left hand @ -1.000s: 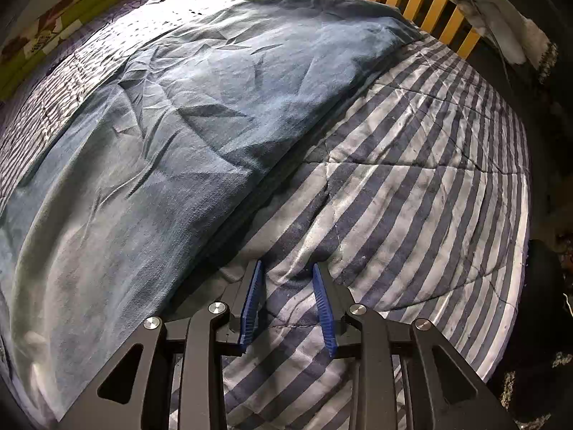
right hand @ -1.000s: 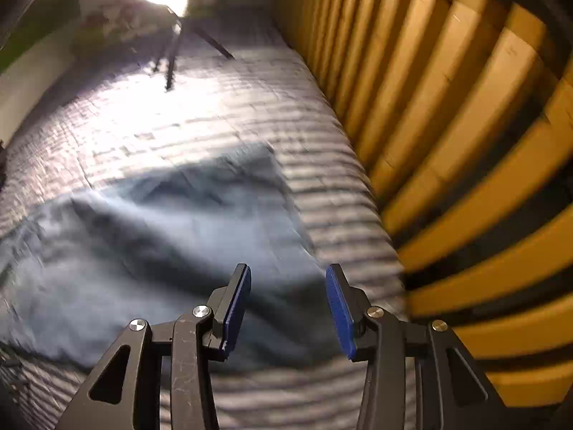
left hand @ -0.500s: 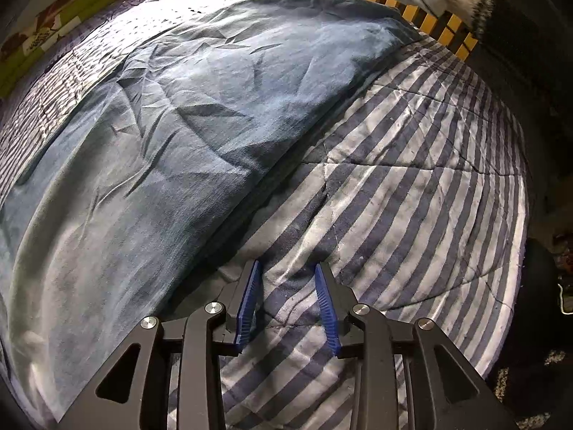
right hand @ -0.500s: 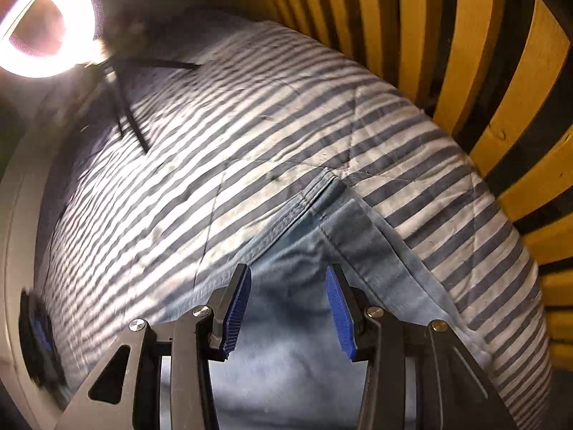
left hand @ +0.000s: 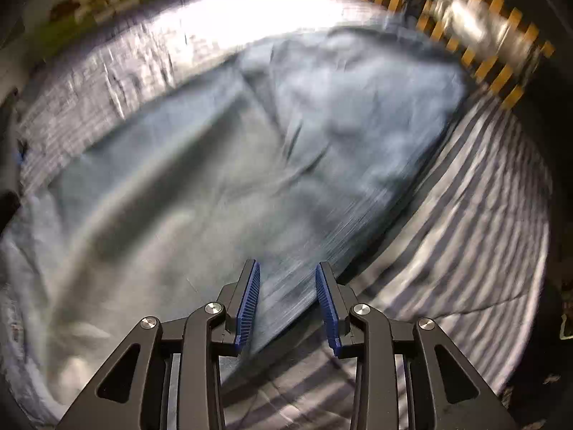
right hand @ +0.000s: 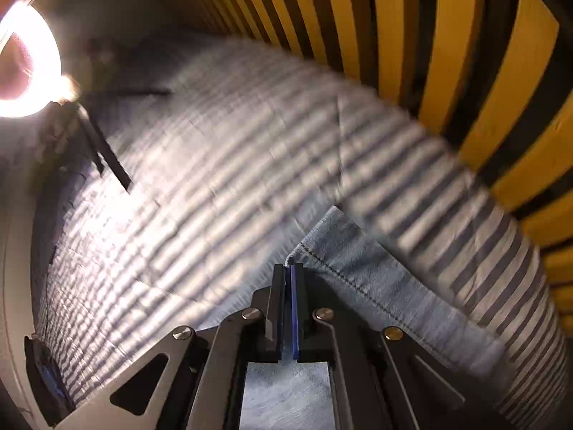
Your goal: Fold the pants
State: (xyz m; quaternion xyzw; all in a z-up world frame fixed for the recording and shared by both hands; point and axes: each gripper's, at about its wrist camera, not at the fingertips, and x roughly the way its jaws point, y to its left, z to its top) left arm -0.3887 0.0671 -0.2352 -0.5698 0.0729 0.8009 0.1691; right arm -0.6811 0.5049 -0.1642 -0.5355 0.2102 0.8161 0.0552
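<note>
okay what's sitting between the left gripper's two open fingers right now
In the left wrist view, the left gripper frames the blurred edge of the pants, with the striped bedspread beside it.

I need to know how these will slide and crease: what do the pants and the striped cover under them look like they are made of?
Pants: light blue, matte woven cloth with a stitched hem, probably thin denim or cotton; it wrinkles softly. Striped cover: matte quilted fabric in grey and white, its stitch lines showing; likely cotton, though the fibre cannot be told.
</note>
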